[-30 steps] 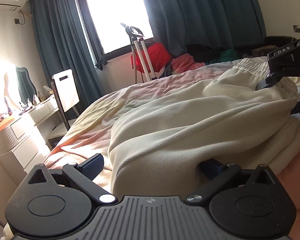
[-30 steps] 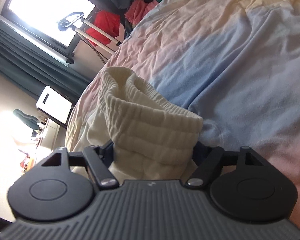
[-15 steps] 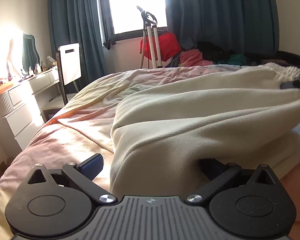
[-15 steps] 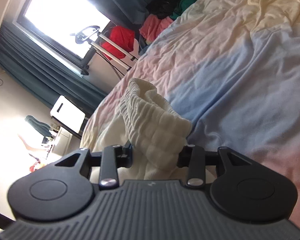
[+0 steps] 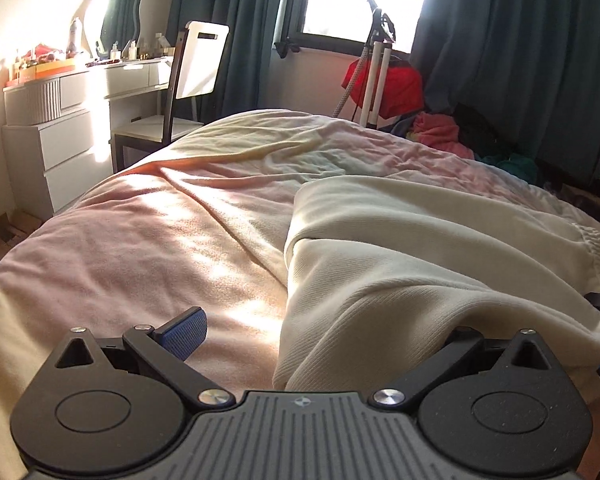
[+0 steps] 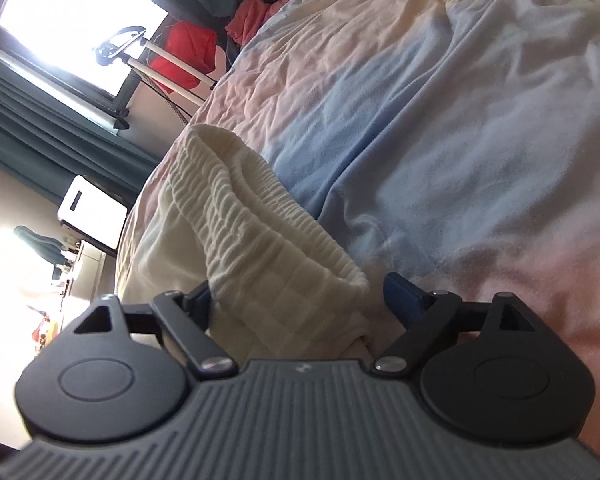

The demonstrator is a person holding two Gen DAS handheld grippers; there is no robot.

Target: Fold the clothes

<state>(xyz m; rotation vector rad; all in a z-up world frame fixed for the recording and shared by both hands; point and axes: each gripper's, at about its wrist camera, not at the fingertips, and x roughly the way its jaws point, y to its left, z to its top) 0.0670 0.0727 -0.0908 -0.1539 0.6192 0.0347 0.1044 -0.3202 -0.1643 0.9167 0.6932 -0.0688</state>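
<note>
Bed point(image 5: 148, 248): pastel blanket, fills both views. Cream garment point(image 5: 420, 248): lies on bed at 3 o'clock of left view; ribbed waistband point(image 6: 260, 240) at centre of right view. Left gripper point(image 5: 312, 332): jaws wide, cloth draped between, right finger covered. Right gripper point(image 6: 300, 300): jaws opening, waistband between, right pad clear.

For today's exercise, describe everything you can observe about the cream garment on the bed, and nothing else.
The cream garment is a soft, finely ribbed knit, loosely bunched and folded over itself on the pastel bedspread. Its gathered elastic waistband lies curled open. The waistband end sits between the right gripper's opening jaws; one pad stands clear of it. The other end drapes over the middle of the left gripper, hiding one finger; no pinch is visible.
</note>
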